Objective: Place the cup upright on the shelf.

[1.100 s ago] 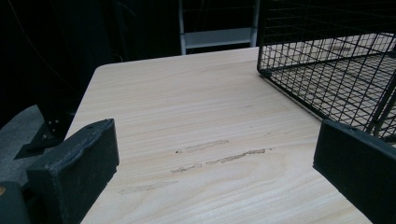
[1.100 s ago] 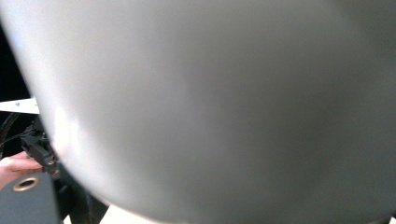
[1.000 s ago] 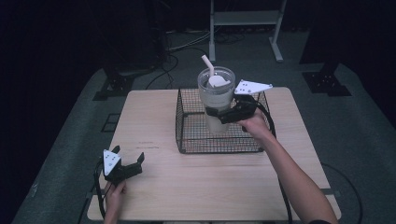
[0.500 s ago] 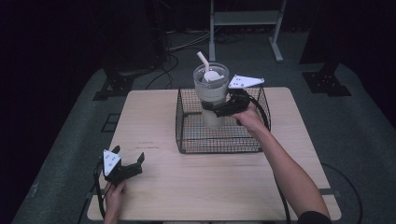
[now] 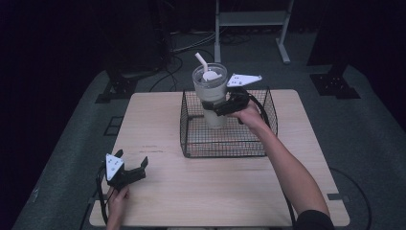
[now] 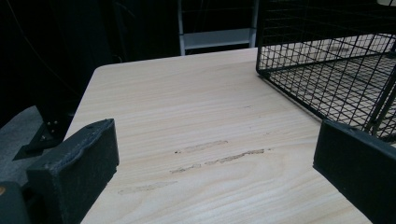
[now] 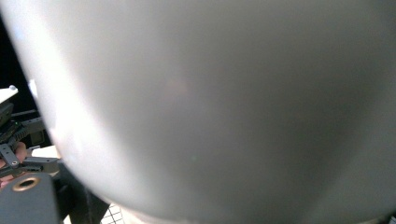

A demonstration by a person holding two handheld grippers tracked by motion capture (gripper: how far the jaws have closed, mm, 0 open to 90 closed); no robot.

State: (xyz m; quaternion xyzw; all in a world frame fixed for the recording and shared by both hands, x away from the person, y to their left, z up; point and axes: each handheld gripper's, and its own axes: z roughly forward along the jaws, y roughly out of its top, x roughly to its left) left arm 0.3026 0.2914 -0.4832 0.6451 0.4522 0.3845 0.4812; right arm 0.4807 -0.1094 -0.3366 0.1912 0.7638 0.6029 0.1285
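Overhead, right gripper [image 5: 216, 104] clamping pale lidded tumbler with white straw [image 5: 210, 93] above black wire basket [image 5: 225, 143], forearm reaching forward; left gripper [image 5: 128, 172] resting low, gaping. Next, jaws spreading wide over light wooden table [image 6: 187, 116]. Lastly, tumbler's wall [image 7: 224, 107] looming close.

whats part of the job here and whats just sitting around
In the job:
- tumbler with straw, held upright
- right gripper, clamped on the tumbler
- wire basket, with the tumbler raised over it

Just about:
- left gripper, jaws apart, resting on the table
- white stand behind the table
- cables on the floor
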